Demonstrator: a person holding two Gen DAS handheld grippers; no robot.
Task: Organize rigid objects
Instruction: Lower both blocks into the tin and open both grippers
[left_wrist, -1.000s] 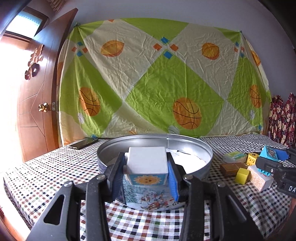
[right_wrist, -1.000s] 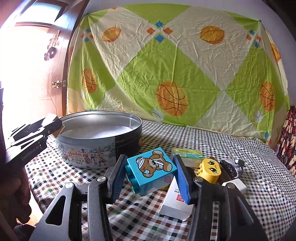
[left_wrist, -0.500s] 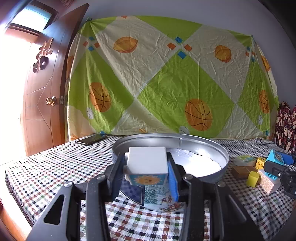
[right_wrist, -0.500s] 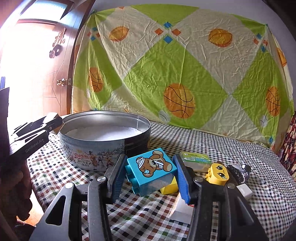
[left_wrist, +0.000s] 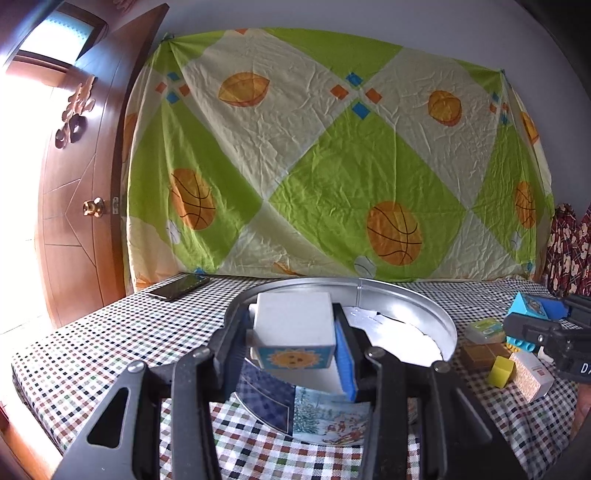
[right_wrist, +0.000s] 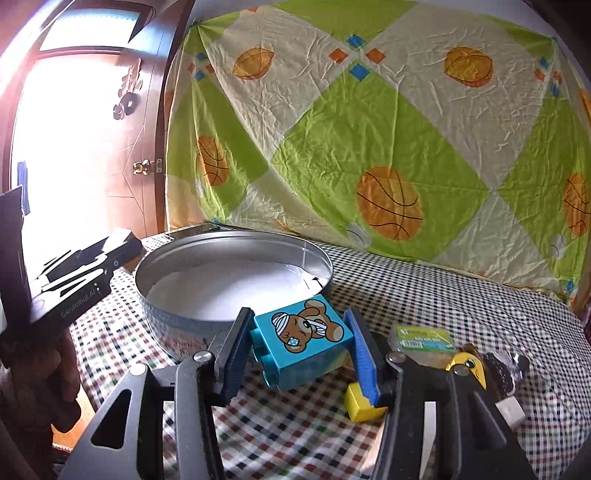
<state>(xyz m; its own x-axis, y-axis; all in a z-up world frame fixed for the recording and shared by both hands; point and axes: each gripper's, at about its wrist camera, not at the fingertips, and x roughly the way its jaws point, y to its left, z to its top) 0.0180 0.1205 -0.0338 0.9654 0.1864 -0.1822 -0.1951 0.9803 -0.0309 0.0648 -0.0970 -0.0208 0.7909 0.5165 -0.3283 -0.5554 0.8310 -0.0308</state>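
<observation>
Left claw (left_wrist: 291, 338): clamped on a white block (left_wrist: 293, 325) with a sun picture on its near face, both pads pressed to the block's sides; the block is held clear of the surface, in front of and above the near rim of the tin.
Right claw (right_wrist: 301, 350): clamped on a blue block (right_wrist: 304, 341) printed with a bandaged bear, tilted between the pads and lifted off the cloth, just beside the tin's wall.
Tin (right_wrist: 177, 328): round, metal, open, with a winter scene printed on its wall; it stands on the checked surface (left_wrist: 92, 347) toward the left side, white paper lining its bottom.
Loose pieces: a yellow cube (left_wrist: 501, 371), a brown block (left_wrist: 480, 354), a tan-and-white box (left_wrist: 532, 376) and a green-labelled packet (right_wrist: 424, 338) lie together toward the right edge of the surface, well apart from the tin's far rim.
Phone (left_wrist: 179, 287): flat near the far left corner of the surface.
Backdrop: a green and cream sheet (left_wrist: 332, 155) with basketballs hangs behind; a wooden door (left_wrist: 77, 206) stands at left.
Person: a hand (right_wrist: 33, 376) grips the left tool's handle in the right wrist view.
</observation>
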